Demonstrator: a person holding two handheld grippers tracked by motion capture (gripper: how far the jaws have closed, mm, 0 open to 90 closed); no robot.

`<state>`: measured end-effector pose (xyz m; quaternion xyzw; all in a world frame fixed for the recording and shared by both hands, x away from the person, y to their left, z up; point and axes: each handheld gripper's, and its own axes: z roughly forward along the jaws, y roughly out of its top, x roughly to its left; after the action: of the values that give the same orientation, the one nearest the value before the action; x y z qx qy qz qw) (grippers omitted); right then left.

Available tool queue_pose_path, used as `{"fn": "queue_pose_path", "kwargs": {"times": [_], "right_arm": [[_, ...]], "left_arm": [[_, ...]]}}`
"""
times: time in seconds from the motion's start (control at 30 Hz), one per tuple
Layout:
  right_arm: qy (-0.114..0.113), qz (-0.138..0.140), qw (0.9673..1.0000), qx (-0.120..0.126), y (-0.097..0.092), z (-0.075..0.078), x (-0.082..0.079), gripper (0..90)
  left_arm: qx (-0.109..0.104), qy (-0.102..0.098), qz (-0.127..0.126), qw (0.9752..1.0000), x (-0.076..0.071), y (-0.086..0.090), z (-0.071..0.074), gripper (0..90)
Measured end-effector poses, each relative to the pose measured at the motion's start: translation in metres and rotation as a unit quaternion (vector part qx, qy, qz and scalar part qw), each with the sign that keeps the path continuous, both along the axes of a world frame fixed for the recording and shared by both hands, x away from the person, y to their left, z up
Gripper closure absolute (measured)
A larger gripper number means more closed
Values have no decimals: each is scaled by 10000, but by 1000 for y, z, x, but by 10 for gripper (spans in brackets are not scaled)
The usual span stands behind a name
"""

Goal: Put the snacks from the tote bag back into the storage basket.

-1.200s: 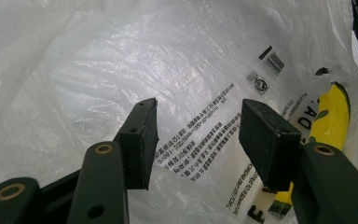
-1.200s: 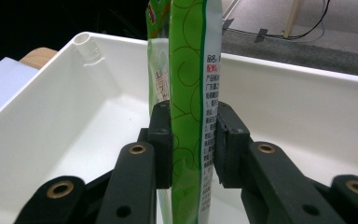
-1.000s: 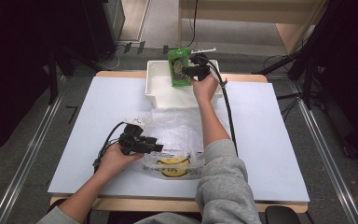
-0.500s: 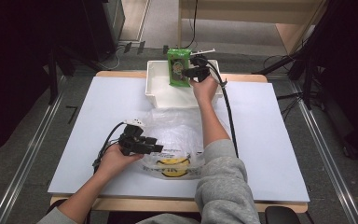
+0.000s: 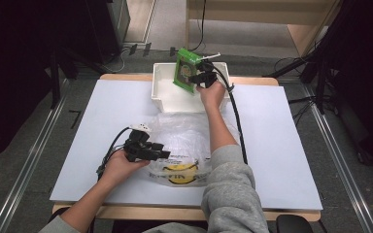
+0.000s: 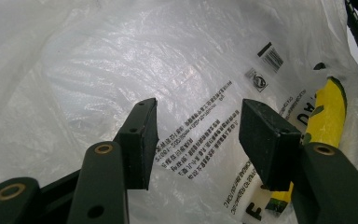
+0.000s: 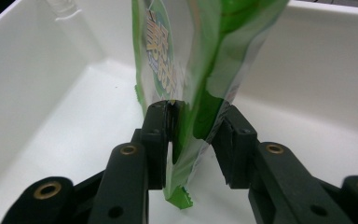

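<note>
Over the white bin (image 5: 167, 94) at the table's far edge, the right gripper (image 5: 197, 77) has just been opening its jaws around the green pouch (image 5: 186, 72), which now tilts looser between them than 1 second ago; release into the bin looks near. The left gripper (image 5: 161, 151) rests spread over the plastic bag (image 5: 184, 141) near the front edge.

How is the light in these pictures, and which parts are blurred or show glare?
High view: even light on the table, dark room edges. Left gripper view: bright glare on the plastic bag; its print stays readable, the near jaws are soft. Right gripper view: the green pouch is blurred up close, and the white bin looks washed out.
</note>
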<state>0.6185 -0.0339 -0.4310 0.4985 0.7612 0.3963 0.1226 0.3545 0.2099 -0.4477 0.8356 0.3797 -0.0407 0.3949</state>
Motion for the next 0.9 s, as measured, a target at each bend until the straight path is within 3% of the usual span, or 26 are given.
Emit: {"fn": "queue_pose_path", "kwargs": {"times": [0.2,0.43,0.53,0.57,0.9], "right_arm": [[-32,-138,9998,-130,-3,-1,3,640],[-80,-447,9984,-348,-2,-2,6,529],[-55,-554,9979,-321,-2,-3,7,526],[-51,-609,9972,-421,-2,-3,8,533],[-10,-568,9974,-438,1,-5,6,550]], "left_arm": [[1,19,10,10000,0,0,0,481],[-12,20,14,10000,1,0,0,481],[-8,23,10,10000,1,0,0,481],[-9,18,8,10000,0,0,0,481],[-4,23,13,10000,1,0,-1,481]]}}
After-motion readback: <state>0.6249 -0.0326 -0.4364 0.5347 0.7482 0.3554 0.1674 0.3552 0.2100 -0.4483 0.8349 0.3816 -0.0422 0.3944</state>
